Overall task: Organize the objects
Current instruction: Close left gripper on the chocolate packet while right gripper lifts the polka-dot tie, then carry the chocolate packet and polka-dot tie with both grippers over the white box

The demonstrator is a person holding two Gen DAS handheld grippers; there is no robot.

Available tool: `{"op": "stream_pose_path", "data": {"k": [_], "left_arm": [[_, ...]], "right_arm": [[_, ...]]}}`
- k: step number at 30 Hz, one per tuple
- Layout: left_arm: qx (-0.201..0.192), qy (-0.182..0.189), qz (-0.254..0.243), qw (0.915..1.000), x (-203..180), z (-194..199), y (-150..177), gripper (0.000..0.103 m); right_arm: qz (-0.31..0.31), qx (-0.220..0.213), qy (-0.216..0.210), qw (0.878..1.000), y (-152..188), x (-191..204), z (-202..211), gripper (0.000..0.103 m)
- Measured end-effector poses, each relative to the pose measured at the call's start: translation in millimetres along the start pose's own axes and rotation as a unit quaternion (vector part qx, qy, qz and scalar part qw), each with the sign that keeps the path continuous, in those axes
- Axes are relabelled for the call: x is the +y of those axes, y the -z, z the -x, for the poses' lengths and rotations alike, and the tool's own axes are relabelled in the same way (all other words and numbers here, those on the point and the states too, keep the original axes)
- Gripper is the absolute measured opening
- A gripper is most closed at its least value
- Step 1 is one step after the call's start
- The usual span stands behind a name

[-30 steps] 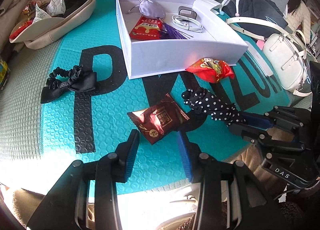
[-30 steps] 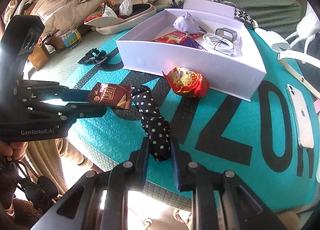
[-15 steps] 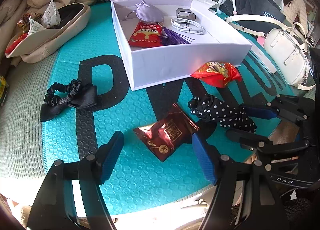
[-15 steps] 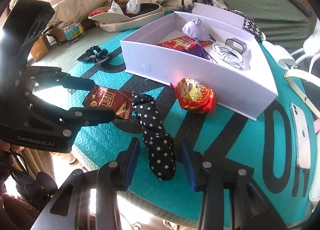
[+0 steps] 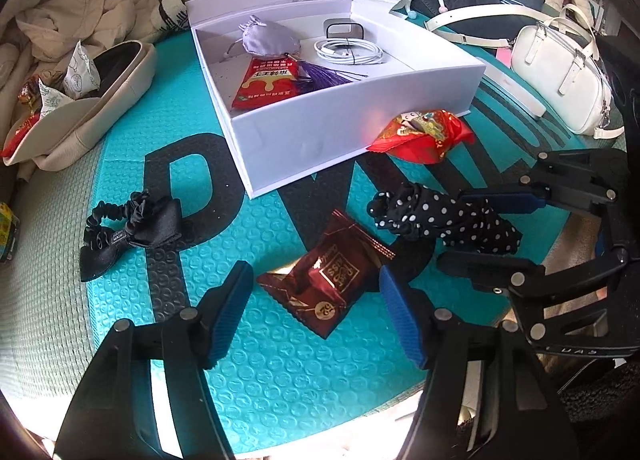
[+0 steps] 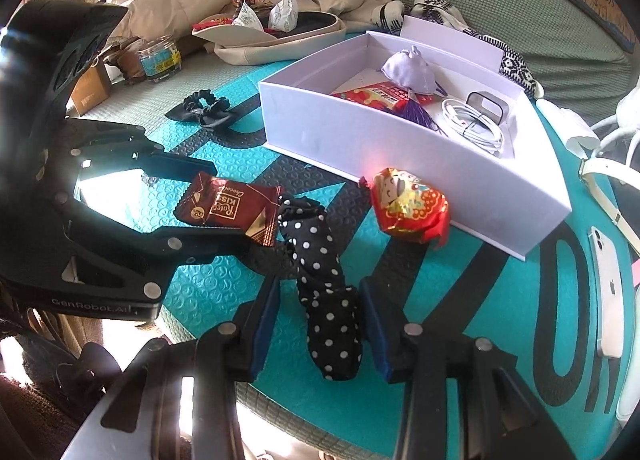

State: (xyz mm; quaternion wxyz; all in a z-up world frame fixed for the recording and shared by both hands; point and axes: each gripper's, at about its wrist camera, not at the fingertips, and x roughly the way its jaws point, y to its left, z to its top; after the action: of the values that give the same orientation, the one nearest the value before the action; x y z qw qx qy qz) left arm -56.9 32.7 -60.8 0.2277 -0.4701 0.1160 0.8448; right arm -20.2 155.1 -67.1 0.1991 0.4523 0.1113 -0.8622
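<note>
A dark red chocolate packet [image 5: 328, 280] lies on the teal mat between the open jaws of my left gripper [image 5: 316, 308]; it also shows in the right wrist view [image 6: 228, 208]. A black polka-dot cloth [image 6: 324, 288] lies between the open jaws of my right gripper [image 6: 320, 324], and shows in the left wrist view [image 5: 440, 220]. A white box [image 5: 304, 140] behind holds a lilac pouch [image 5: 268, 40], a red snack packet [image 5: 272, 84] and a white cable [image 5: 348, 52]. A red foil sweet [image 5: 420, 132] leans against the box front.
A black bow scrunchie [image 5: 128, 228] lies left on the mat. A beige slipper with packets [image 5: 80, 100] and coats lie at the back left. A white handbag [image 5: 560, 72] lies at the right, a white phone [image 6: 608, 292] at the mat's right edge, a jar [image 6: 160, 60] at the back left.
Both grippers have opened wide. The right one let go of the polka-dot cloth, which now lies on the mat. The left one moved forward around the chocolate packet.
</note>
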Motion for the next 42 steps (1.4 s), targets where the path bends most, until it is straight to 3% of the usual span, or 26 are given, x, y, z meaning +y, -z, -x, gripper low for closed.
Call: {"op": "stream_pose_path", "data": {"k": [5, 8, 11, 30, 42], "left_arm": [[-0.002, -0.009, 0.008, 0.9999, -3, 3, 2, 0.048], [-0.003, -0.015, 0.012, 0.9998, -4, 4, 2, 0.044], [-0.003, -0.02, 0.031, 0.9993, -1, 7, 4, 0.027], [0.008, -0.009, 0.083, 0.9965, 8, 42, 8, 0.026], [-0.022, -0.025, 0.073, 0.9968, -2, 87, -22, 0.026]], "right_arm": [[-0.006, -0.001, -0.003, 1.0, 2, -2, 3, 0.02], [-0.013, -0.002, -0.004, 1.0, 4, -4, 5, 0.018], [-0.02, -0.003, -0.004, 1.0, 6, -5, 8, 0.018], [-0.029, -0.008, 0.011, 0.999, 0, 0, 35, 0.018], [-0.012, -0.048, 0.019, 0.999, -23, 1, 79, 0.018]]}}
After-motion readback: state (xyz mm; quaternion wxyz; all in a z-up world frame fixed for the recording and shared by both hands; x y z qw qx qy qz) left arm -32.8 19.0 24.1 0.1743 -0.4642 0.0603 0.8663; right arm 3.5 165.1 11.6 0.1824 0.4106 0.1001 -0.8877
